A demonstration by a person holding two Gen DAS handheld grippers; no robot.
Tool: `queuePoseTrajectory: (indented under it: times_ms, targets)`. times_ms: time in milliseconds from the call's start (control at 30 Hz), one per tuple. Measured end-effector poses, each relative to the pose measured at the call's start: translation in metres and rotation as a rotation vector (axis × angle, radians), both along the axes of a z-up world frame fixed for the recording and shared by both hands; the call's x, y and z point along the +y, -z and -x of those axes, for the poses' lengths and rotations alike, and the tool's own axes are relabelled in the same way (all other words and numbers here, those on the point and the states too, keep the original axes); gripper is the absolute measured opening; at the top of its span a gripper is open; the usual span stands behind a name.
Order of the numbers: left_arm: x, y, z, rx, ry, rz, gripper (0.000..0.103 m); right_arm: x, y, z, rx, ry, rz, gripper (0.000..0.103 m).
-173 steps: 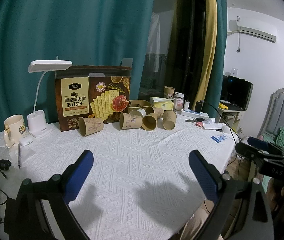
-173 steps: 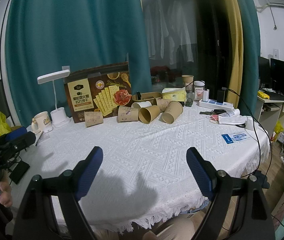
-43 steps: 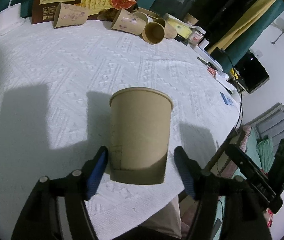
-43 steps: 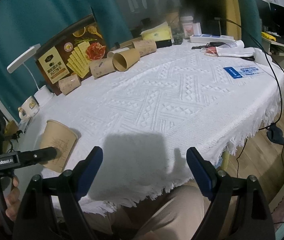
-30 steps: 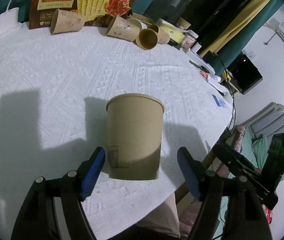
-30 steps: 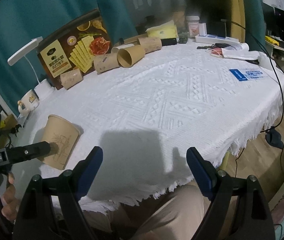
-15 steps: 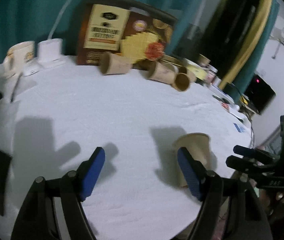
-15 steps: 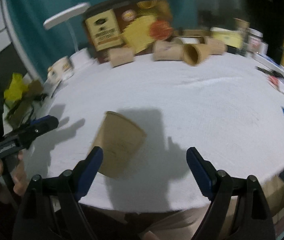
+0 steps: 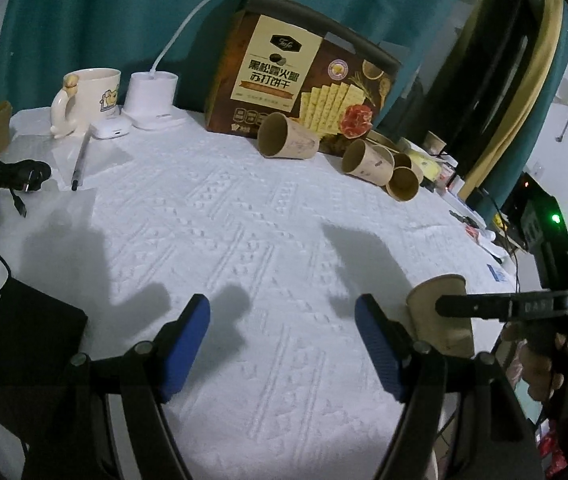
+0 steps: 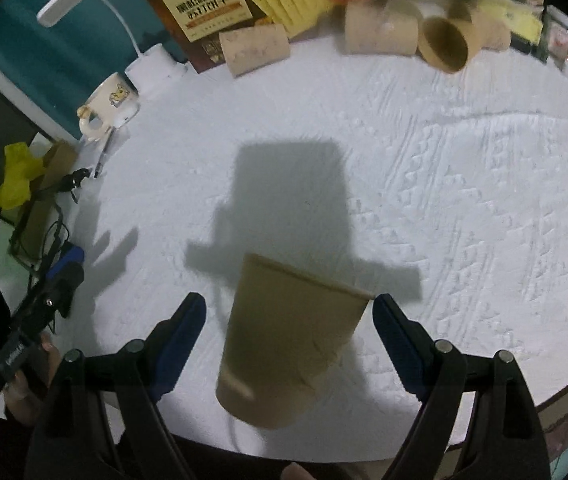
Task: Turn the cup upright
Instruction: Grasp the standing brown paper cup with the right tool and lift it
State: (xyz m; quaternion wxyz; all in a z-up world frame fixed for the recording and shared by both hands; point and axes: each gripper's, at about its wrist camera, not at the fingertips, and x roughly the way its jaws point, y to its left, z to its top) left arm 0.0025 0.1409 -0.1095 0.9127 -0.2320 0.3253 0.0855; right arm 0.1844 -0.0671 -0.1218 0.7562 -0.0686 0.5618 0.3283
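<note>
1 paper cup (image 10: 288, 344) already stands rim-up near the worktop (image 10: 444, 200) edge, between the released right hand-held gripper (image 10: 290, 332); the left hand-held gripper (image 9: 282, 344) is empty, with other cups (image 9: 288, 142) lying sideways.

matt brown paper cup (image 10: 284, 340) on a rough, woven white tablecloth (image 10: 424, 184).

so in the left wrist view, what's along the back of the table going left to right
mug → lamp base → cracker box → first paper cup lying on its side → second tipped cup → third tipped cup
</note>
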Motion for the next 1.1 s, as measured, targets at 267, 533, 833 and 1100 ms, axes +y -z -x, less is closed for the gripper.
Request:
queuePoseTrajectory:
  times_ms: [267, 533, 833, 1100]
  targets:
    - [0.000, 0.006, -0.003, 0.008, 0.045, -0.005, 0.075, 0.016, 0.015, -0.007, 0.073, -0.025, 0.037, 0.072]
    - [0.000, 0.011, -0.006, 0.022, 0.054, 0.005, 0.075, 0.021, 0.013, -0.013, 0.069, -0.039, -0.007, 0.065]
    - [-0.008, 0.003, -0.004, 0.005, 0.051, -0.021, 0.075, 0.029, -0.009, -0.006, -0.405, -0.032, -0.089, 0.065]
    - [-0.010, -0.001, -0.004, 0.010, 0.024, -0.032, 0.075, 0.020, 0.002, 0.015, -0.608, -0.005, -0.100, 0.065]
